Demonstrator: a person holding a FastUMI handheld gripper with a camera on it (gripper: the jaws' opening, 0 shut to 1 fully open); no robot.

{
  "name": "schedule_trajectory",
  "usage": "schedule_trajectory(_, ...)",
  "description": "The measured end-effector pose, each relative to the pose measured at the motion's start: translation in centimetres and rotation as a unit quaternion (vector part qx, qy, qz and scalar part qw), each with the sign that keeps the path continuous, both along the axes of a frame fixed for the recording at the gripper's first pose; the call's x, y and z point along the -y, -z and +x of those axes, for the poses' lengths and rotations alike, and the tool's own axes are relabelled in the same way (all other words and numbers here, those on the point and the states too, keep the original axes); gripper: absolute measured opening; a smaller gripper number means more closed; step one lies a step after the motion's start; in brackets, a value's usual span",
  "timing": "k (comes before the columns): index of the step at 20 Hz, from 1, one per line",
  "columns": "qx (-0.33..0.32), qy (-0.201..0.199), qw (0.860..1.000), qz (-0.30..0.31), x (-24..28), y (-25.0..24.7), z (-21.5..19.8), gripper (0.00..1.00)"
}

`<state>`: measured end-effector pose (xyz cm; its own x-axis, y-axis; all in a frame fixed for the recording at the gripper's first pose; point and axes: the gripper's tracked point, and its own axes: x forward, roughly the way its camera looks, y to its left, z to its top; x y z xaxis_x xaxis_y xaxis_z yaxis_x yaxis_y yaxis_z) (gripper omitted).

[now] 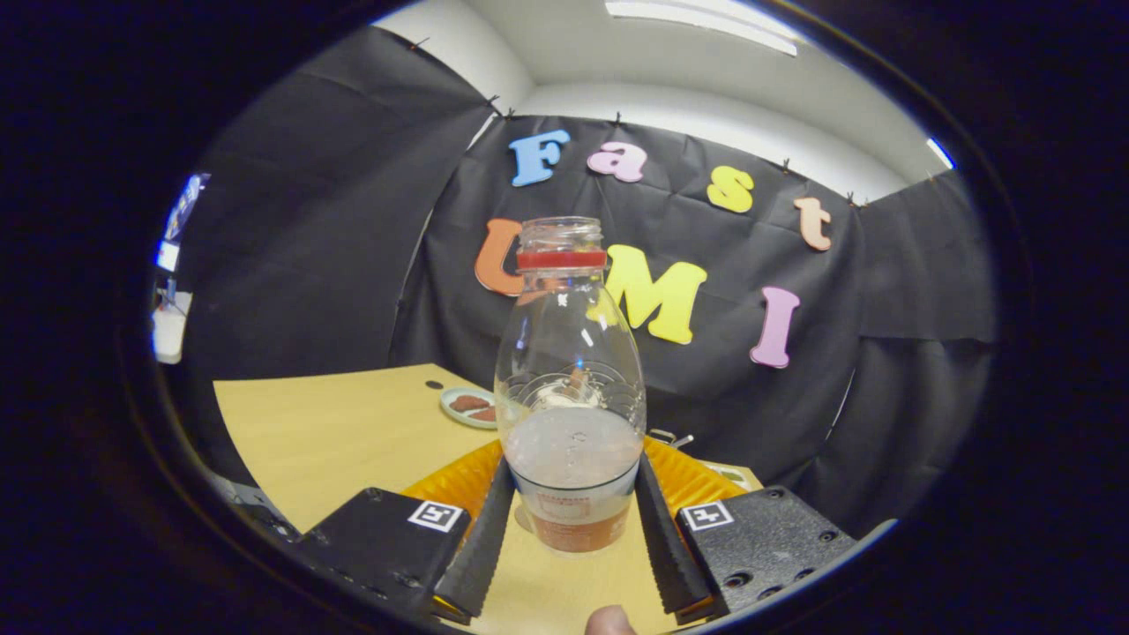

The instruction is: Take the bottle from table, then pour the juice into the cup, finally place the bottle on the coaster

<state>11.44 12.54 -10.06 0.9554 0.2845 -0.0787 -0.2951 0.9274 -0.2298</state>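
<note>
My gripper (573,467) is shut on a clear, uncapped bottle (569,353) with a red ring round its neck. The black fingers (483,538) press on its lower body from both sides and it stands upright between them. The bottle's lower part looks cloudy, with a white and orange band at its base; how much juice it holds is unclear. Just behind the bottle and the fingers lies an orange ribbed object (450,481), possibly the cup, mostly hidden. A pale green round coaster (466,406) with red-brown marks lies on the wooden table (335,432), beyond the left finger.
The table's far edge meets the black cloth wall just past the coaster. A small dark hole (433,384) sits in the tabletop near the coaster. A fingertip (609,622) of the person shows between the finger bases.
</note>
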Motion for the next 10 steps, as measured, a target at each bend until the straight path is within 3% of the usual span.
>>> schedule_trajectory(4, 0.019, 0.006, 0.999, 0.05, 0.4, -2.5, 3.2, 0.75)
schedule_trajectory(10, 0.008, -0.018, 0.997, 0.08, -0.9, -0.5, 8.8, 0.75)
